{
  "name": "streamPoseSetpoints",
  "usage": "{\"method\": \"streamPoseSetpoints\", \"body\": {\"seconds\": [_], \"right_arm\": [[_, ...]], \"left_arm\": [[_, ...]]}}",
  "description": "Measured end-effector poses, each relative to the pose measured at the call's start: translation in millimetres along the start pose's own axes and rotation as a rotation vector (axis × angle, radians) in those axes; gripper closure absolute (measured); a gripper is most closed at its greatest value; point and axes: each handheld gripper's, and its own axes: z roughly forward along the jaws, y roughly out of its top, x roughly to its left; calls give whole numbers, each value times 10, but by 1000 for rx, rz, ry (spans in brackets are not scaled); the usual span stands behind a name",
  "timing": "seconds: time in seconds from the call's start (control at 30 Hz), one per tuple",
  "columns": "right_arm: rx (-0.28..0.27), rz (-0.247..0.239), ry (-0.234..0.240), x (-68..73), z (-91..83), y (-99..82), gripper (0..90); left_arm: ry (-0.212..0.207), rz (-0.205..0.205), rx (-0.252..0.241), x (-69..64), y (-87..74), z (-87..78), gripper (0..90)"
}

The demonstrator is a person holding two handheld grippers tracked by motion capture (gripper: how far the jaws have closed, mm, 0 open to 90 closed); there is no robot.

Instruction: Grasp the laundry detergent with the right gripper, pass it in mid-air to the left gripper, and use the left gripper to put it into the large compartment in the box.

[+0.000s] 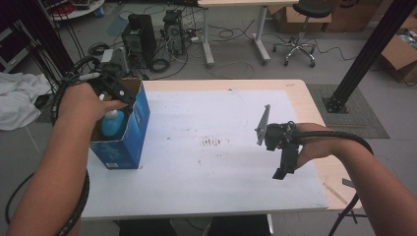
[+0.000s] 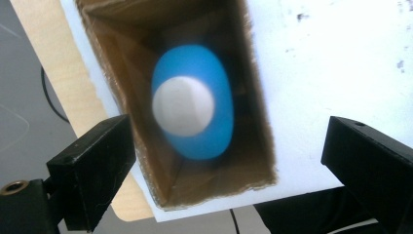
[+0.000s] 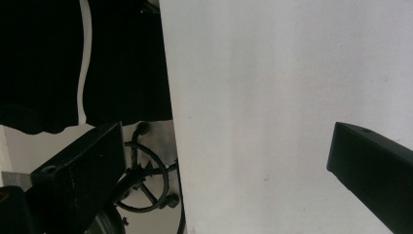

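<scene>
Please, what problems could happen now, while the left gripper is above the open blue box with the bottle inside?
1. The blue cardboard box stands near the left edge of the white table; a nudge from the left gripper might push it off.
2. The blue bottle with a white cap sits deep between narrow walls, so the open jaws may catch the rim.
3. The right gripper hovers open, away from the box, so nothing steadies it.

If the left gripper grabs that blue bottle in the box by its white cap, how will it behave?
The blue bottle looks like smooth plastic, so probably slippery. Its white cap is rounded, so the jaws might slide off. The box is tall and narrow; it could tip if the bottle drags.
</scene>
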Motion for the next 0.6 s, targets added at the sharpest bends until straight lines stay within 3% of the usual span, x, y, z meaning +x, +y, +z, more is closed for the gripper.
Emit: {"method": "streamPoseSetpoints", "body": {"seconds": [0.33, 0.6], "right_arm": [[-11, 2, -3, 19, -27, -8, 8], [-17, 6, 3, 22, -6, -31, 8]], "left_arm": [[-20, 55, -12, -92, 5, -116, 45], [-27, 132, -11, -239, 20, -194, 6]]}}
